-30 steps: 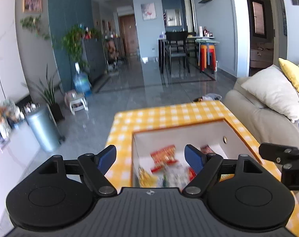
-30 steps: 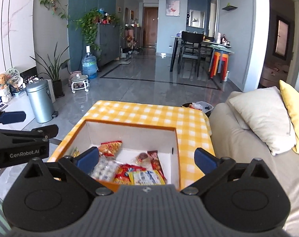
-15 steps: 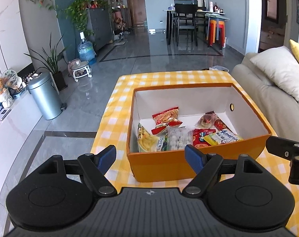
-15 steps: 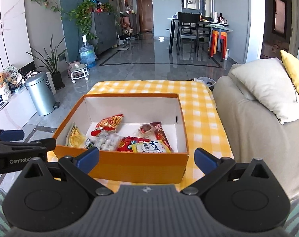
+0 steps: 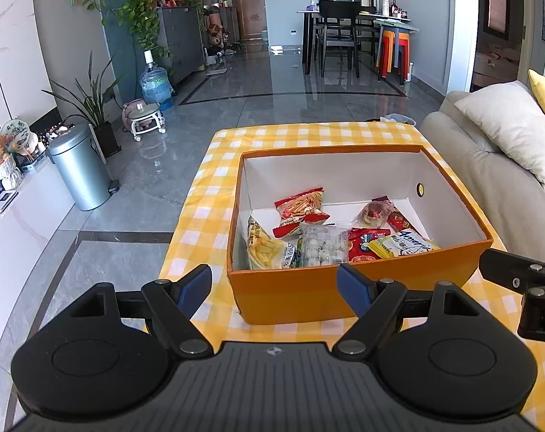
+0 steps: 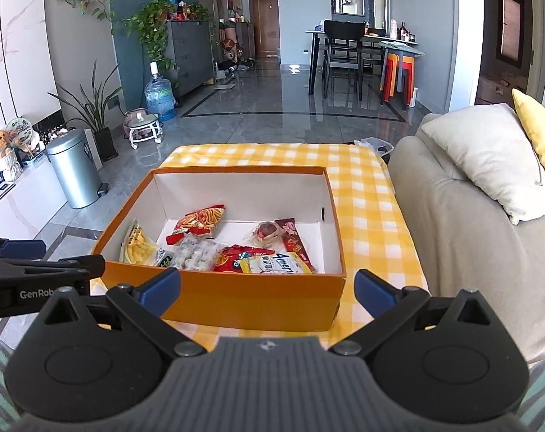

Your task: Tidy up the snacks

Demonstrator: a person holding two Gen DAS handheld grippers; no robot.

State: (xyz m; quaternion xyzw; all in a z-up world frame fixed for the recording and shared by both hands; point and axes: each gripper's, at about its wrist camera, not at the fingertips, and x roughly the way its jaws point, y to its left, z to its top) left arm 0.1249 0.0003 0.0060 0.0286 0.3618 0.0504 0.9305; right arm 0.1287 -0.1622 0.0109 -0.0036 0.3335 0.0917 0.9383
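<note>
Both grippers are hanging just short of the box (image 5: 359, 291), on the near side, and neither one is touching it. The left gripper (image 5: 274, 286) is sitting with its jaws wide apart and nothing between them, blue pads (image 5: 197, 286) pointing at the near left corner of the box. The right gripper (image 6: 267, 286) is doing the same thing, jaws spread wide and empty, lined up with the near wall.

The box is orange outside, white inside, and it's sitting on a table (image 6: 366, 194) with a yellow checked cloth. All the snacks (image 6: 233, 248) are lying inside it, bunched toward the near wall. A fries bag (image 5: 267, 248) is leaning in the near left corner, a red bag (image 5: 301, 208) with stick snacks printed on it is lying behind it, and a clear pack (image 5: 324, 244) of white round things is sitting in the middle. To the right of that a red packet (image 6: 242, 259) is lying partly under a yellow packet (image 6: 272, 262), and a round brown snack (image 6: 267, 232) in clear wrap is sitting further back beside a dark red bar (image 6: 294, 241).

A sofa (image 6: 463, 230) with a pale cushion (image 6: 485, 165) is running along the right of the table, and a bin (image 5: 80, 169) is standing on the floor off to the left.
</note>
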